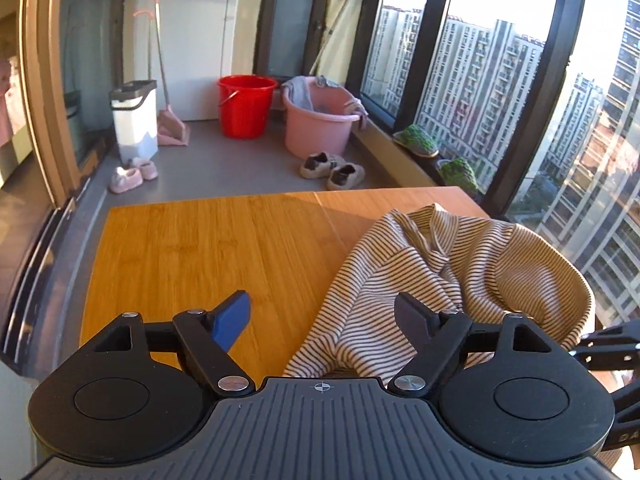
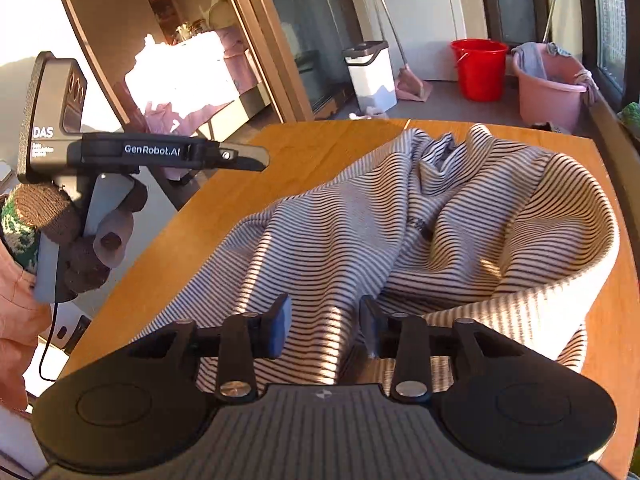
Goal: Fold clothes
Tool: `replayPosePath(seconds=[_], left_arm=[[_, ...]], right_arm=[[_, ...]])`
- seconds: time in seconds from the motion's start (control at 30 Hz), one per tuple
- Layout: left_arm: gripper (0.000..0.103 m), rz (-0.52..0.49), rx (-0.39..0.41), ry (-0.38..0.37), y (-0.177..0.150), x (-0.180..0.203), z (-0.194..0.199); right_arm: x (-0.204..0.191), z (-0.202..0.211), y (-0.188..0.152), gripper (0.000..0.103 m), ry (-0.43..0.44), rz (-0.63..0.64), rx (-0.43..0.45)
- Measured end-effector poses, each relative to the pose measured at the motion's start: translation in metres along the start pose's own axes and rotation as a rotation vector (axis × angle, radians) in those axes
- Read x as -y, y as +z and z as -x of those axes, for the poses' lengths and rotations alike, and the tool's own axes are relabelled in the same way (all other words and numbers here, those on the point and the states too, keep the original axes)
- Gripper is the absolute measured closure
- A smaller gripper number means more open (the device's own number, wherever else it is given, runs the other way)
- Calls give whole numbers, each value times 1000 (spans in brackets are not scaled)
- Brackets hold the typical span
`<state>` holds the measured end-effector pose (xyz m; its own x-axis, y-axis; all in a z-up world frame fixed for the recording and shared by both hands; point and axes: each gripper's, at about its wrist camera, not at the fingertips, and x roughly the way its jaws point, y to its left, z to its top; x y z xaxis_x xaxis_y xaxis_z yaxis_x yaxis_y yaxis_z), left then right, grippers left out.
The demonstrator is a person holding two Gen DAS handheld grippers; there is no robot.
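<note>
The striped shirt lies crumpled at the table's right edge, soft, light and likely to sag, best pinched at a hem or seam, with the left gripper and right gripper both spread, empty.

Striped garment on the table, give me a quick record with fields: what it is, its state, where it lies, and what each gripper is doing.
item: striped garment
state: crumpled, unfolded, bunched up
location: on the wooden table, toward its right side
left gripper: jaws wide open, holding nothing, at the garment's left edge
right gripper: jaws open, over the garment's near edge, not clamped on it
folding: not yet started
</note>
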<state>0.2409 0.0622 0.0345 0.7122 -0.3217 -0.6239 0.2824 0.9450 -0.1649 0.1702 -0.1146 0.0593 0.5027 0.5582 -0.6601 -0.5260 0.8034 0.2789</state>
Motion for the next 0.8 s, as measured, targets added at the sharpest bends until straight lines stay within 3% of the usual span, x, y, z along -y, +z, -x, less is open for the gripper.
replayPosePath(seconds=[0.07, 0.13, 0.23, 0.3, 0.4, 0.47, 0.5, 0.53, 0.6, 0.7, 0.73, 0.77, 0.8], left_arm=[[11, -4, 33, -19, 4, 2, 19], [7, -9, 78, -9, 9, 0, 39], [5, -10, 126, 13, 15, -2, 65], [5, -9, 120, 33, 13, -3, 71], [4, -12, 117, 70, 9, -5, 76], [4, 14, 111, 83, 7, -11, 74], [4, 33, 104, 83, 7, -14, 72], [4, 51, 96, 84, 6, -17, 69], [4, 73, 73, 67, 5, -16, 61], [4, 65, 48, 25, 1, -9, 54], [4, 57, 41, 14, -1, -6, 53], [4, 46, 35, 17, -2, -2, 53], [3, 33, 29, 22, -4, 1, 53]], right_arm=[[-33, 0, 6, 99, 32, 102, 83], [-70, -3, 11, 103, 155, 170, 115], [-140, -10, -7, 103, 335, 368, 95], [-165, -13, -22, 103, 363, 464, 75], [-162, -8, -29, 100, 254, 504, 86], [-136, 1, -24, 87, 95, 453, 123], [-121, 5, -21, 72, 8, 413, 138], [-105, 9, -19, 64, -77, 372, 153], [-65, 10, -15, 63, -214, 249, 152], [-20, -3, -18, 56, -249, 46, 87], [-3, -10, -19, 57, -239, -35, 56], [-6, -13, -21, 61, -212, -26, 52], [-19, -13, -22, 85, -177, 21, 59]])
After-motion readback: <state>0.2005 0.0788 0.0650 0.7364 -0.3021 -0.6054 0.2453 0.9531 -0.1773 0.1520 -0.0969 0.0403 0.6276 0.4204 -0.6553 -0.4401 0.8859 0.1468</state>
